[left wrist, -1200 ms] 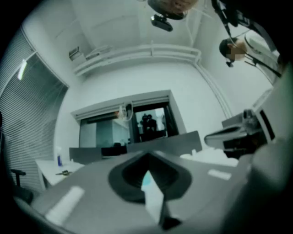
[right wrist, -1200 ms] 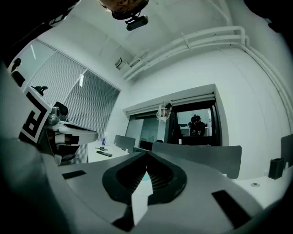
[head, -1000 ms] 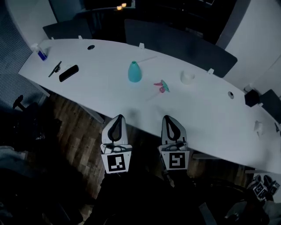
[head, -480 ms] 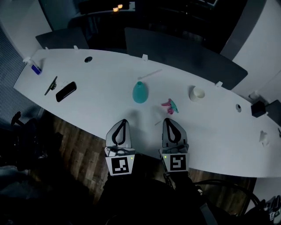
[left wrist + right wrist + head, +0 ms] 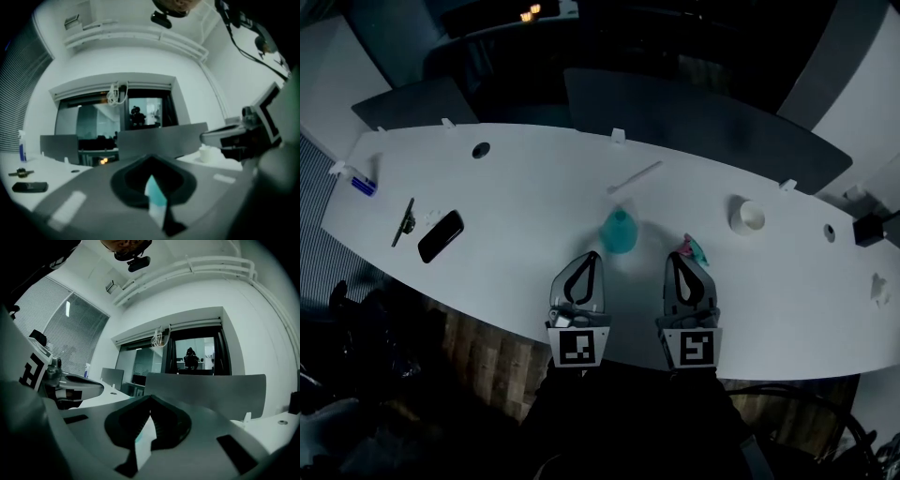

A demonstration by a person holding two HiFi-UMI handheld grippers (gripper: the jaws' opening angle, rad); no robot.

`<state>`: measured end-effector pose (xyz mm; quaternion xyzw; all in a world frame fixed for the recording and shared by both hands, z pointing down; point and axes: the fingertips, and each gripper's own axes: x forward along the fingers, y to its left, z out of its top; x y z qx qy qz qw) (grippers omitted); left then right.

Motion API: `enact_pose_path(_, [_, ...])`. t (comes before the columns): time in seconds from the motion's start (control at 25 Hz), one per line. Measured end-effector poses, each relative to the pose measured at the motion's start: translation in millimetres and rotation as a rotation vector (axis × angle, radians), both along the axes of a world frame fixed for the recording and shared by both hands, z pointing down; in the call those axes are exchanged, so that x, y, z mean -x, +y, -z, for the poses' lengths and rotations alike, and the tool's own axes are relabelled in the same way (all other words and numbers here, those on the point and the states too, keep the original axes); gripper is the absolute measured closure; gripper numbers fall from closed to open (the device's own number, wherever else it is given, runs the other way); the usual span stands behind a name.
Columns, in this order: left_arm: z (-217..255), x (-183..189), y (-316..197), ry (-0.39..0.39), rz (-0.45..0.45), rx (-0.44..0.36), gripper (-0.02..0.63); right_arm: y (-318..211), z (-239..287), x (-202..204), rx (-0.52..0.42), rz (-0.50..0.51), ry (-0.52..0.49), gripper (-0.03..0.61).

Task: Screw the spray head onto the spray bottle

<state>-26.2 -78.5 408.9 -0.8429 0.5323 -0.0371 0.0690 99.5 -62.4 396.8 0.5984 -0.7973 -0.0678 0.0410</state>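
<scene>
In the head view your right gripper (image 5: 682, 260) covered the near part of the pink and teal spray head (image 5: 691, 247), so you could not see how it lay. Your arms behind it were lost in the dark. Your left gripper (image 5: 151, 159) had its jaws closed together, and through their slot only a narrow teal strip of the spray bottle (image 5: 153, 196) showed. The right gripper view gave a pale sliver there, too little to name. The small blue item (image 5: 363, 185) at the far left end of the table (image 5: 525, 272) was too small to tell, and the table's right end ran out of frame.
</scene>
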Motion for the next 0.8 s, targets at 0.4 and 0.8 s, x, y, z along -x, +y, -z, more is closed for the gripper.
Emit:
enact_pose_path(0.4, [-21.1,-17.0,-17.4,-0.008,-0.041,0.058,0.609,-22.6,-11.5,-11.2,0.067,-0.004,0.001,0.574])
enact_pose_path(0.8, [-66.1,-41.3,-45.0,0.067,-0.144,0.243,0.165,-29.8,-12.7,-26.6,0.088,-0.009,0.006,0.574])
